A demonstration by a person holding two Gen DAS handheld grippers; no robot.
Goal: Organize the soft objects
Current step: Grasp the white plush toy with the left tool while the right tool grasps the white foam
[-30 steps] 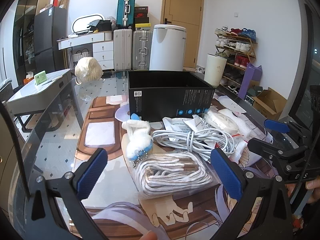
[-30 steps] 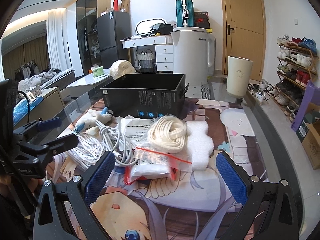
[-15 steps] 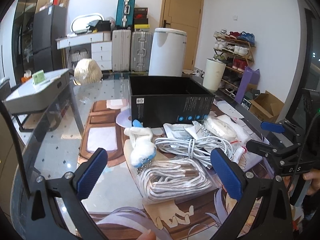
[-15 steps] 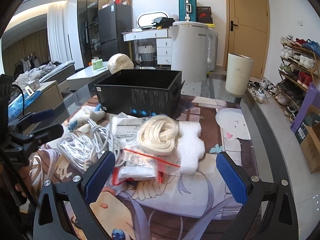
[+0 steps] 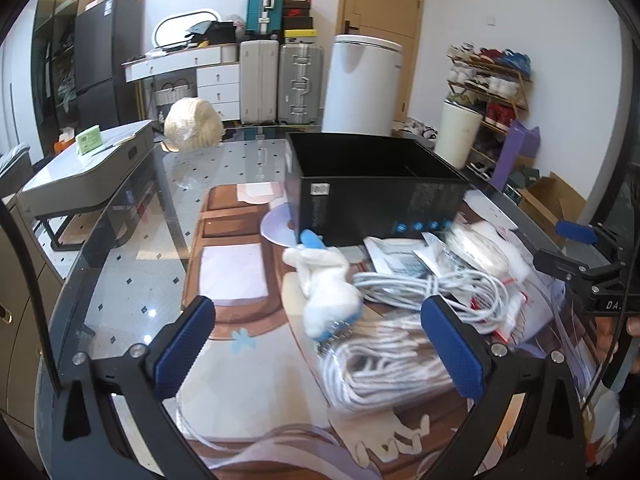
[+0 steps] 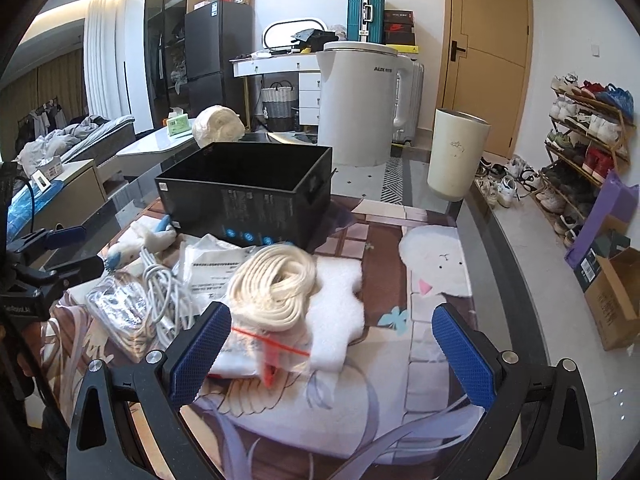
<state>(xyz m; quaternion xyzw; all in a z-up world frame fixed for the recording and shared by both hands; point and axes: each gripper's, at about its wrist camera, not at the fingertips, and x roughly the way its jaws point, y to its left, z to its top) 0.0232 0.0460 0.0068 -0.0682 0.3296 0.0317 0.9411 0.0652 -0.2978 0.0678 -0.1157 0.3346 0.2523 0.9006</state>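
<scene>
Looking along the left gripper [image 5: 320, 344], we see its blue-padded fingers [image 5: 182, 346] spread wide at the bottom of the frame, holding nothing. Between them, low and right of centre, lies a bagged bundle of white cord [image 5: 384, 364], blurred, partly covered by the right-hand finger. Just above it sits a small white plush toy [image 5: 326, 284] with blue trim, touching the bundle's upper edge. To the right of the toy, a coil of white cable [image 5: 432, 286] overlaps paper packets [image 5: 396, 258]. Farther back, at centre frame, stands the open black box [image 5: 372, 188]; the toy's far end reaches its near left corner. A ball of cream twine [image 5: 194, 124] rests on the glass table [image 5: 132, 280] in the upper left.

In the right wrist view, the right gripper [image 6: 330, 350] is likewise wide open and holds nothing. Near its left finger [image 6: 200, 354] a zip bag with a red seal [image 6: 264, 354] lies, with a coil of cream rope [image 6: 278, 286] on white foam [image 6: 340, 312] just beyond. We cannot make out the bag's contents. The box [image 6: 248, 192] sits beyond the pile, in the middle left of the frame. The left gripper [image 6: 56, 250] shows at the left edge, cut off by the frame.

A white round appliance [image 6: 356, 104] and a cream bin [image 6: 456, 152] stand on the floor past the table.
</scene>
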